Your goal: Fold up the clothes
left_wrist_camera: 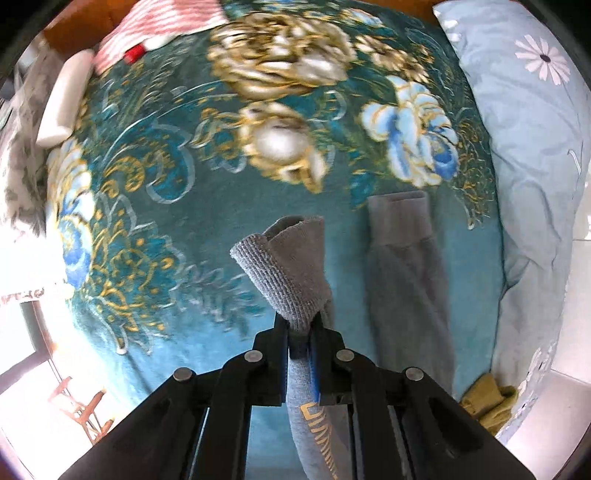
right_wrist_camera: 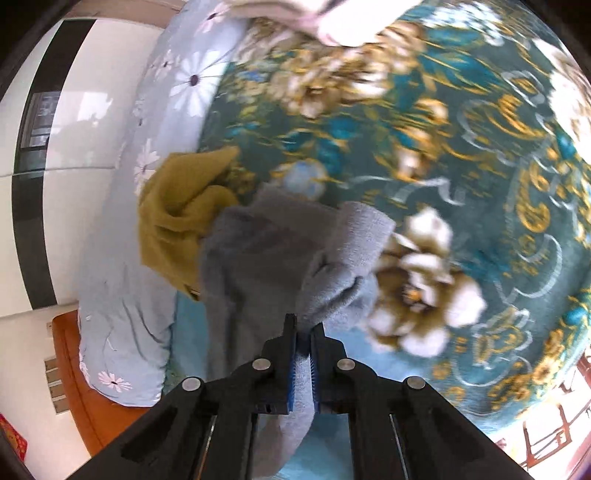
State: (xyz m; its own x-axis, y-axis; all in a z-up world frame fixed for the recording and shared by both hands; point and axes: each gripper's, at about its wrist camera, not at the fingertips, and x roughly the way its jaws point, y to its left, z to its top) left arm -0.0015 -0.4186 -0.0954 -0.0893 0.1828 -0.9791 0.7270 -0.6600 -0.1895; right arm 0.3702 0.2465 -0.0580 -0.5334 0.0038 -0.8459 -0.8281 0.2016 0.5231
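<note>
A grey sweatshirt with gold lettering lies on a teal floral blanket (left_wrist_camera: 177, 206). My left gripper (left_wrist_camera: 298, 332) is shut on a ribbed edge of the grey sweatshirt (left_wrist_camera: 288, 266) and holds it up off the blanket. One grey sleeve with a ribbed cuff (left_wrist_camera: 400, 221) lies flat to the right. My right gripper (right_wrist_camera: 303, 332) is shut on another bunched part of the grey sweatshirt (right_wrist_camera: 258, 258), lifted above the blanket (right_wrist_camera: 480, 155).
A mustard-yellow garment (right_wrist_camera: 177, 214) lies beside the sweatshirt; it also shows in the left wrist view (left_wrist_camera: 487, 402). A light blue daisy-print pillow (left_wrist_camera: 528, 122) borders the blanket (right_wrist_camera: 122, 295). A red-striped cloth (left_wrist_camera: 159, 33) and a white object (left_wrist_camera: 62, 103) lie at the far edge.
</note>
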